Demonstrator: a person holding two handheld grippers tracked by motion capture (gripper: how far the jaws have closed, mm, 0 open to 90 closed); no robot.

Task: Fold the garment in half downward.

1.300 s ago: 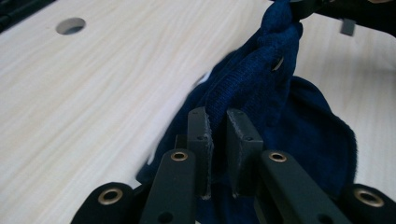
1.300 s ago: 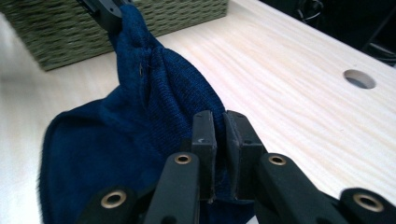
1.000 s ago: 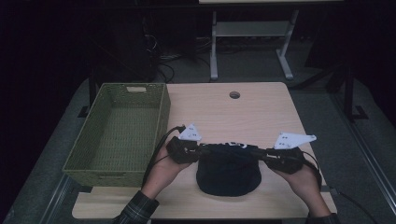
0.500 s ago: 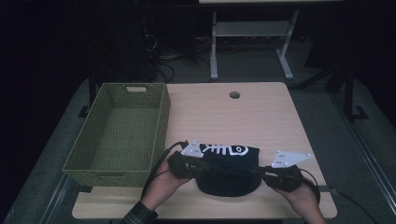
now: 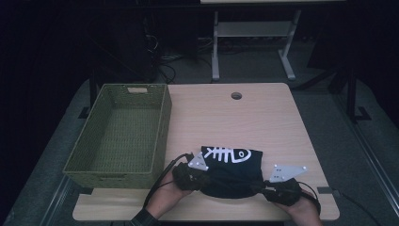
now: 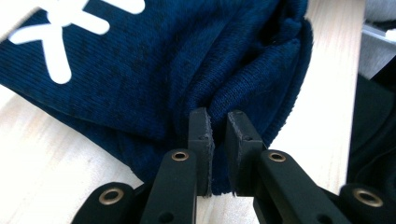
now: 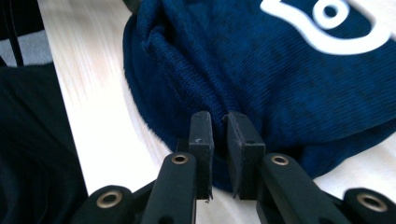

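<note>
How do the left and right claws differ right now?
The left claw grips the dark blue garment at its left side, beside the green basket; the right claw grips its right side, toward the table's bare right edge. The left sits slightly farther from the person than the right. Both pinch a fold of cloth at the near edge, low over the table.

The high view looks forward and down from above the person's side onto the whole wooden table (image 5: pixel 263 117), far enough back to take in the floor beyond its far edge. The left gripper view rides low and very close, looking along its own jaws at a fold of the dark blue knit garment (image 6: pixel 154 70) near the table's near edge. The right gripper view sits equally close and faces the same garment (image 7: pixel 280 79) from its other end. All three share this garment (image 5: pixel 230 172) and the bare wood beside it.
</note>
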